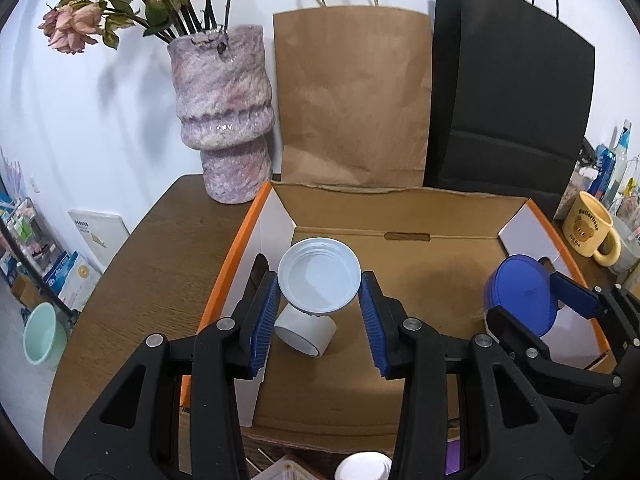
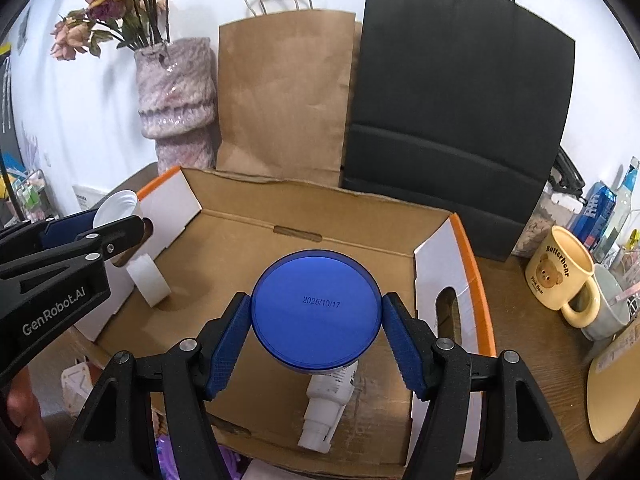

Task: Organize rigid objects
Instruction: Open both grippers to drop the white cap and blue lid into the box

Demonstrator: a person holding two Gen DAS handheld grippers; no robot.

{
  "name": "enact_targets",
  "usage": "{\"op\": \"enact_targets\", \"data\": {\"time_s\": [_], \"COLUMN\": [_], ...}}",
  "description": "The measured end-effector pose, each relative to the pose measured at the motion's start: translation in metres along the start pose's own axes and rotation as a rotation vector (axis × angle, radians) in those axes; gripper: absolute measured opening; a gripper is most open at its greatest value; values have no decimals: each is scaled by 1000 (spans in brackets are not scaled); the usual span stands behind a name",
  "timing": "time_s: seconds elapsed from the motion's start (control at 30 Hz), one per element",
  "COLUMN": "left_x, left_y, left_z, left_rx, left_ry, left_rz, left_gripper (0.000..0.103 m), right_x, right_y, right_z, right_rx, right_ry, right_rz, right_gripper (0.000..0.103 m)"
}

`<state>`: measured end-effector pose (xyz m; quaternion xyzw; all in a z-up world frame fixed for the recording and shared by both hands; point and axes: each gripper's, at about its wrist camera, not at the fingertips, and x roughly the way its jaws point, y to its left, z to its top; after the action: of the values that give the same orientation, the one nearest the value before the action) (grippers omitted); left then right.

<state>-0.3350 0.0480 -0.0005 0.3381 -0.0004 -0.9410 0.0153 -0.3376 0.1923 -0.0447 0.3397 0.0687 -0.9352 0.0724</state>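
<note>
My left gripper (image 1: pixel 319 307) is shut on a white round lid (image 1: pixel 319 275), held above the left end of the open cardboard box (image 1: pixel 420 352). A white tape roll (image 1: pixel 305 331) lies on the box floor just below it. My right gripper (image 2: pixel 316 330) is shut on a blue-lidded jar (image 2: pixel 316 310), held over the right half of the box (image 2: pixel 288 220). A white tube (image 2: pixel 328 404) lies on the box floor under the jar. The jar also shows in the left wrist view (image 1: pixel 520 294), and the white lid shows in the right wrist view (image 2: pixel 116 209).
A purple vase (image 1: pixel 224 120) with dried roses stands behind the box's left corner. A brown paper bag (image 1: pixel 352 92) and a black bag (image 1: pixel 508 100) stand behind it. A yellow bear mug (image 2: pixel 560 276) and bottles sit at the right. The wooden table (image 1: pixel 152 264) extends left.
</note>
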Motion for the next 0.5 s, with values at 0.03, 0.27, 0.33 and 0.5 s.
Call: {"op": "enact_targets", "data": {"time_s": [0.03,0.27,0.33,0.5], "left_x": [1,3,4,-1], "left_y": [0,1,2,5], "left_z": [0,-1,-1,1], "left_rx": [0,-1,1,-1], "left_ry": [2,9,12,-10], "left_rz": [2,8,10,20], "left_gripper": [37,37,42,59], "right_x": [1,4,6,9], "right_y": [0,0,0,-5], "right_z": [-1,-3,-2,-2], "right_rx": [-1,-10,-7,12], "right_ry": [3,16,22,40], "right_rz": [0,5,2,-17], "right_gripper": [71,72,72,88]}}
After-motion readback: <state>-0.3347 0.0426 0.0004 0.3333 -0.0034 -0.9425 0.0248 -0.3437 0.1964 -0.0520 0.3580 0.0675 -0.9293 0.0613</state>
